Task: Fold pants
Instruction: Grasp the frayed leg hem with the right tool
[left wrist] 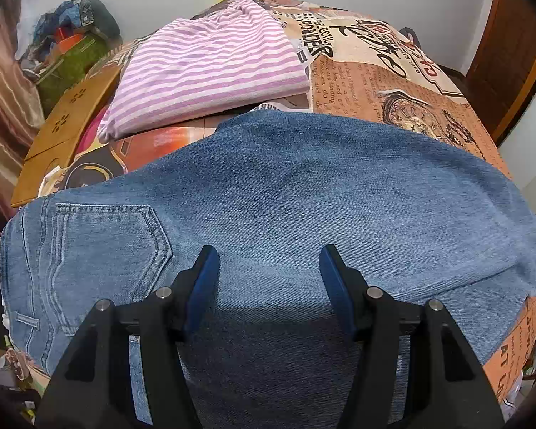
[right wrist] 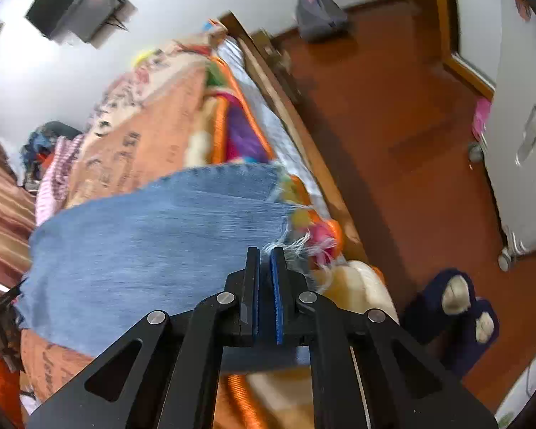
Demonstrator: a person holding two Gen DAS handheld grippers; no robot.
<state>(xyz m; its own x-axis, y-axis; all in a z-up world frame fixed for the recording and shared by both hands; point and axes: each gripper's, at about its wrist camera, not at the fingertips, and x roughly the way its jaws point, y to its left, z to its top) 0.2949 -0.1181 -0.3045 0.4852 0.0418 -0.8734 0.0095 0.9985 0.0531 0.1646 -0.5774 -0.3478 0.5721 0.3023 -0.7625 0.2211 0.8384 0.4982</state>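
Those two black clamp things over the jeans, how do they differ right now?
The left gripper has its fingers spread wide, with nothing between them; the right gripper has its fingers pinched together on the jeans. The left hangs over the middle of the denim, near the back pocket; the right is at the frayed hem. Both are black with blue pads.

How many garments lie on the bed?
2. The blue denim pants lie nearest, under the open left gripper; the folded pink-and-white striped garment lies behind them. Others may be hidden.
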